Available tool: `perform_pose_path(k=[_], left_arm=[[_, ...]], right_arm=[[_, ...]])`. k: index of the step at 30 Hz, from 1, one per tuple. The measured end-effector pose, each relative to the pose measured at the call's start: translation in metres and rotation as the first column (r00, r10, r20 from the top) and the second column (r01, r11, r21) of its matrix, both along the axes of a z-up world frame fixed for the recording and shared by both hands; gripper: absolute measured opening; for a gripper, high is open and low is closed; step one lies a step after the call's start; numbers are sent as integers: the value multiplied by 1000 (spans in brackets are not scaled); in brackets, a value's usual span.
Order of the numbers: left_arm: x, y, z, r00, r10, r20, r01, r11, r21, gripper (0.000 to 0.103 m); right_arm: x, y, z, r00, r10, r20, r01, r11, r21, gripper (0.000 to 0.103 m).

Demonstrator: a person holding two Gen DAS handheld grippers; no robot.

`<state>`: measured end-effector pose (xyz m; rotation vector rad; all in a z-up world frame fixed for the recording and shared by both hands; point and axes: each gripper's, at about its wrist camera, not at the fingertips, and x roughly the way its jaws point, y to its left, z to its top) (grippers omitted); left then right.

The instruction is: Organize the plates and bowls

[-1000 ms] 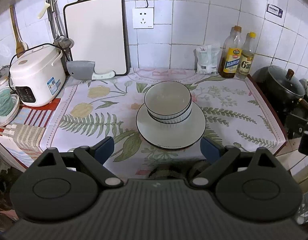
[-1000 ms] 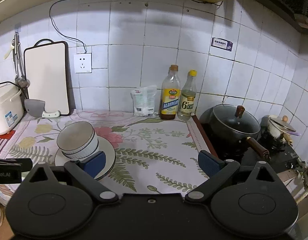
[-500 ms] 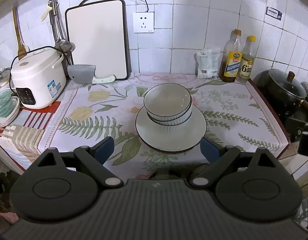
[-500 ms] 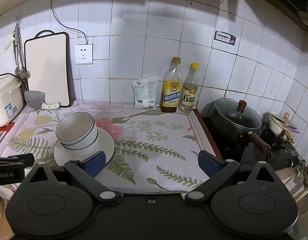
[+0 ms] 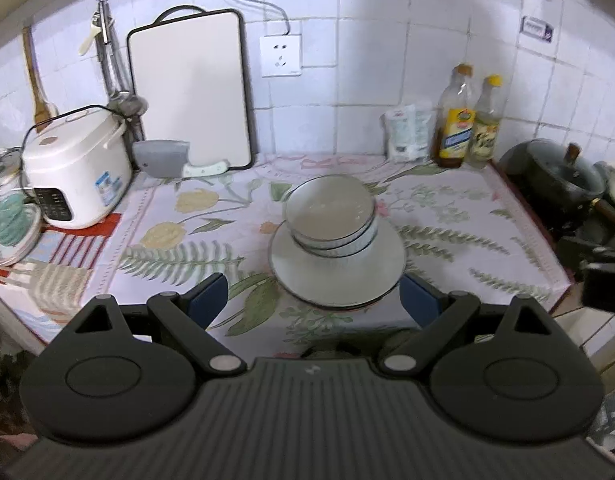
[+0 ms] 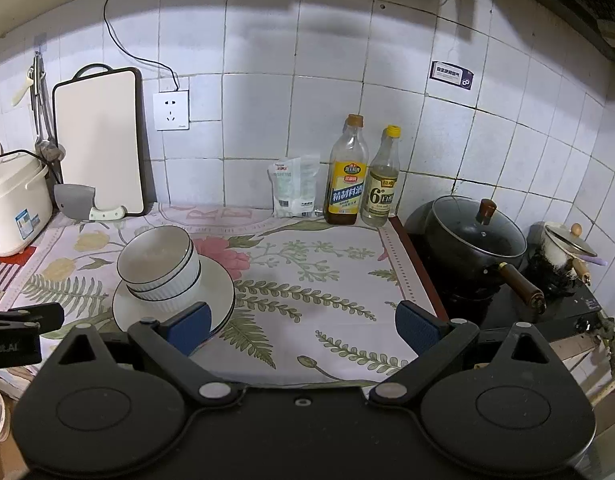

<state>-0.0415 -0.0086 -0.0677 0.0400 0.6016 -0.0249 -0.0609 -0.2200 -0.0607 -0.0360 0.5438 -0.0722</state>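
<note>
**Bowls nested on the plates, both tongs empty**

The stacking looks finished, as far as these views show. Two bowls (image 5: pixel 330 216) sit nested one inside the other, and the pair rests on a stack of plates (image 5: pixel 381 276) near the middle of the tabletop (image 5: pixel 487 224), which is covered by a floral cloth. No other plate or bowl lies loose on the cloth in either view, so my judgement is that little or nothing is left, unless the stack is meant to go somewhere else.

The left tongs (image 5: pixel 313 294) are spread wide and hold nothing; they hover at the near edge of the tabletop, with the plate rim between the blue pads but not touched by them. The right tongs (image 6: pixel 303 326) are likewise spread and empty, off to the right of the stack, over bare cloth.

The bowls are white with a dark rim line and ribbed outer walls. They sit slightly off-centre on the plates, toward the back left, and the upper bowl looks a little tilted. The plates are white with the same dark edge; at least two rims show at the near side, though the exact count is hard to tell.
</note>
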Motion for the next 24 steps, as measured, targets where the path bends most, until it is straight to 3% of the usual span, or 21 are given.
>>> perform_pose_path(k=[24], left_arm=[[3, 3, -4, 999, 22, -29, -22, 1000, -6, 94]], right_arm=[[3, -1, -5, 1000, -6, -27, 6, 1000, 17, 100]])
